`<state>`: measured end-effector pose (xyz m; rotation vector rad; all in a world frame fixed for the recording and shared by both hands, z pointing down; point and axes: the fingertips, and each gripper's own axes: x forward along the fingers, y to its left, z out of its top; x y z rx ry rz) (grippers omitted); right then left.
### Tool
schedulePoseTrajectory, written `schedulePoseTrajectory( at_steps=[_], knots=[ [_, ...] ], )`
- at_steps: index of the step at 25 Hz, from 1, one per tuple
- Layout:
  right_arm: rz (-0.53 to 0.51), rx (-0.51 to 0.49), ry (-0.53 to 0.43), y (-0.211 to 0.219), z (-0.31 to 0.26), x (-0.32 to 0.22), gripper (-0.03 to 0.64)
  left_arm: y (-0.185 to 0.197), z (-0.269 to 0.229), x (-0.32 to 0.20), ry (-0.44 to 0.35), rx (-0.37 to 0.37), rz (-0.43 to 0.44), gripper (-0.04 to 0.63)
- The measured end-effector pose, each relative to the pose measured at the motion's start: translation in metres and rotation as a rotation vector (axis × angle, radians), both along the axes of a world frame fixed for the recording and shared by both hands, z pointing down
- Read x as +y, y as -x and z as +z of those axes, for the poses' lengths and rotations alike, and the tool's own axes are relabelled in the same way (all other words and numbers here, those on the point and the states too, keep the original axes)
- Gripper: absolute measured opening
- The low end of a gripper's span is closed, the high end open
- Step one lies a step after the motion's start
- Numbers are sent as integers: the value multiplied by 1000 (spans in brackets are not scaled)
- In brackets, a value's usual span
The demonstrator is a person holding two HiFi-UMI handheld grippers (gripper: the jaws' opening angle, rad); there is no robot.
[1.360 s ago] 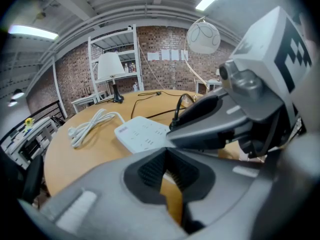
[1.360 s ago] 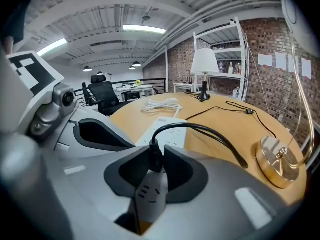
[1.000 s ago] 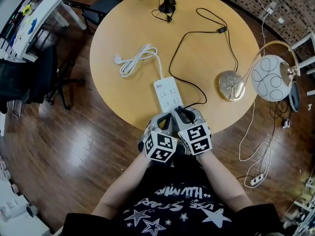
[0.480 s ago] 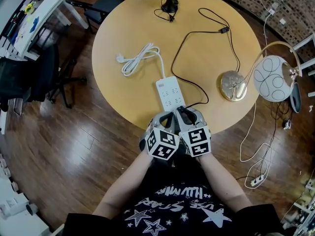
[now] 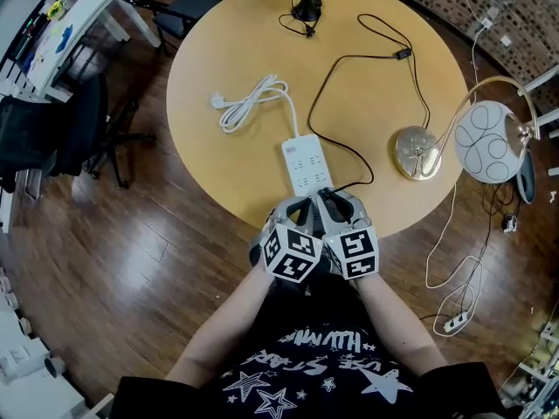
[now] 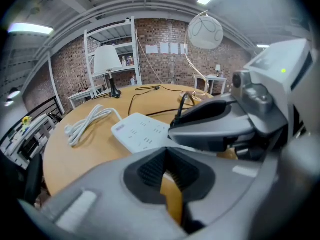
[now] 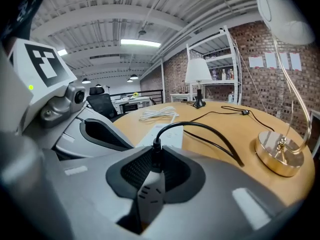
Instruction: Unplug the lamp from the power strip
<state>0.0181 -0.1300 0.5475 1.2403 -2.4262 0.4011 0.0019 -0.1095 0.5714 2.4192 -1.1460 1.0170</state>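
**A:** Two grippers on one job. Which step is this?

**B:** Starting at the left, a white lead [image 5: 249, 103] lies coiled on the surface [image 5: 218, 51], left of the power strip [image 5: 304, 160]. The left gripper [image 6: 170, 174] sits at the power strip's near end. Its jaws are a narrow gap apart with bare wood showing through, and I see nothing clamped. Just right of it, the right gripper [image 7: 154, 166] has jaws that have just been closing, and they now pinch the black plug [image 7: 156, 151] at that same near end.

**A:** Is the plug out?

**B:** I'd judge not yet, as it looks seated. Its cord [image 7: 191, 123] arches up and runs to the gold-based lamp [image 5: 417, 153], well right of the power strip. Taking the grip is the step in hand. The next move calls for a straight pull away from the socket face, with the power strip kept from lifting.

**A:** Any containers?

**B:** None in view. The power strip's other sockets look empty.
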Motion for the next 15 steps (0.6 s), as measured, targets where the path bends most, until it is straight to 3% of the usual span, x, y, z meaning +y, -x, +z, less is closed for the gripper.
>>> schedulePoseTrajectory(
  at_steps=[9,13,15],
  knots=[
    [-20,-83,19,-4,3,0,60,2,-1,-1,7,10,-5,5],
    [-32,73,-3,2,0,-1,58,-1,0,-1,1,14,0,5],
    [-45,91,-10,3,-1,-1,58,-1,1,-2,8,25,-3,5]
  ],
)
